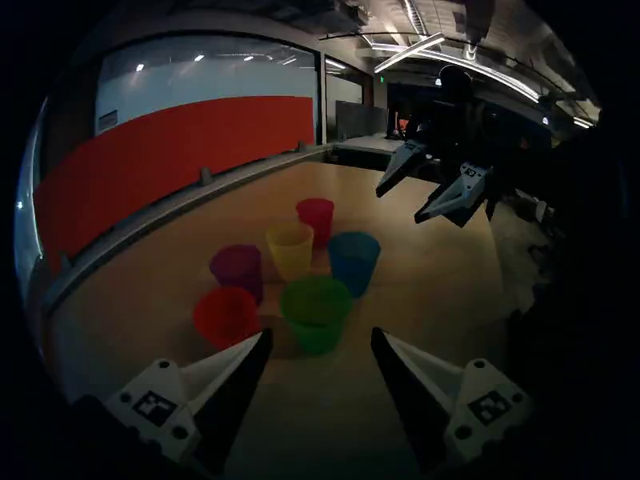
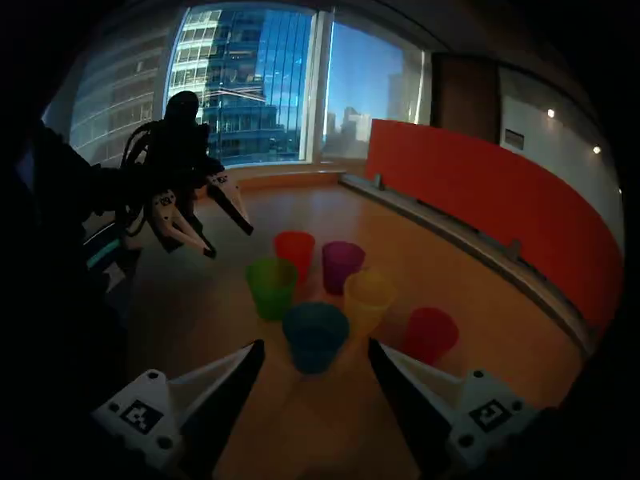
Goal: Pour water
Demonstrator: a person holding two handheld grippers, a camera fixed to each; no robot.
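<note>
While six coloured cups [image 1: 290, 248] are standing clustered near the middle of the tabletop [image 1: 432, 288], the left gripper [image 1: 320, 334] is hovering, gaping, before the green cup [image 1: 316, 308] and the right gripper [image 2: 314, 346] before the blue cup [image 2: 314, 330], each holding nothing. The cups are probably handling as light, thin, squashy plastic; take mid-wall, gently.

A wide tabletop of light brown wood [image 1: 432, 280] carries six translucent tumblers, all upright with their mouths open and bunched in one tight cluster. In the left gripper view, a green plastic cup [image 1: 315, 312] and an orange-red plastic cup [image 1: 226, 316] stand nearest. A purple plastic cup [image 1: 238, 270], a yellow plastic cup [image 1: 290, 248] and a blue plastic cup [image 1: 354, 260] stand behind them. A red plastic cup [image 1: 315, 218] stands farthest back, just beside the yellow one at the centre.
</note>
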